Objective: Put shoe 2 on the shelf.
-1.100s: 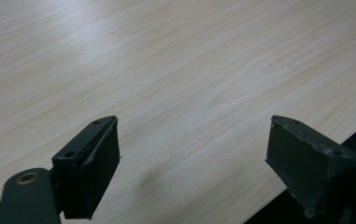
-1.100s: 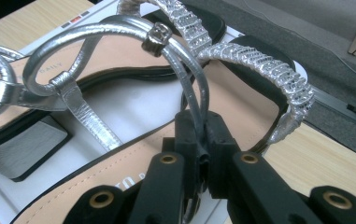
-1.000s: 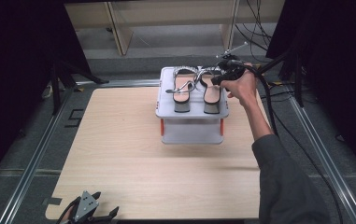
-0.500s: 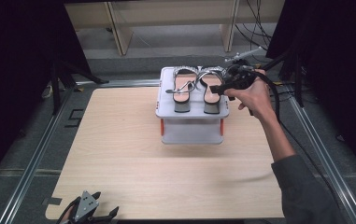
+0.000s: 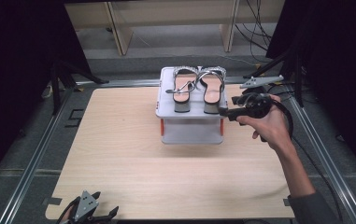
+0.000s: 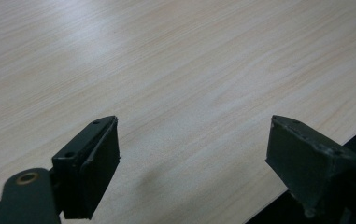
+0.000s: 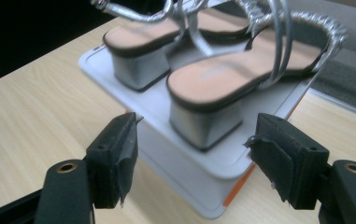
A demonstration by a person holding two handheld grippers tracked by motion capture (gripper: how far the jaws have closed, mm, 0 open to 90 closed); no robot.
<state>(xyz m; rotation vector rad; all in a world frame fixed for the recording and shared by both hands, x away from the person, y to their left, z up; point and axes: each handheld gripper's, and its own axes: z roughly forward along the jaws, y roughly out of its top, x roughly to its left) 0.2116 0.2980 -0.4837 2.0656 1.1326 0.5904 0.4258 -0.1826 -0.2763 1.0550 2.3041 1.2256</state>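
Two silver strappy block-heel sandals, the left one [image 5: 184, 91] and the right one [image 5: 211, 88], stand side by side on a white raised stand [image 5: 192, 128]. A hand holds my right gripper [image 5: 225, 111] just off the stand's right front corner, pointing left at it. Its jaws have just been opening and stand open with nothing between them. In the right gripper view my right gripper [image 7: 194, 128] faces the nearer sandal's heel [image 7: 206, 123] and the stand [image 7: 185, 172]. My left gripper [image 5: 91, 213] rests at the table's near left edge; in its own view the left gripper [image 6: 194, 149] is open over bare wood.
The wooden table [image 5: 119, 154] has metal rails [image 5: 35, 154] along its sides. Black cables [image 5: 302, 140] trail at the right from the right gripper. Pale furniture legs [image 5: 119, 28] stand on the floor behind the table.
The right hand has pulled away from the right sandal, moving right and toward the near side of the stand, and its jaws have come apart. The left gripper has stayed put.
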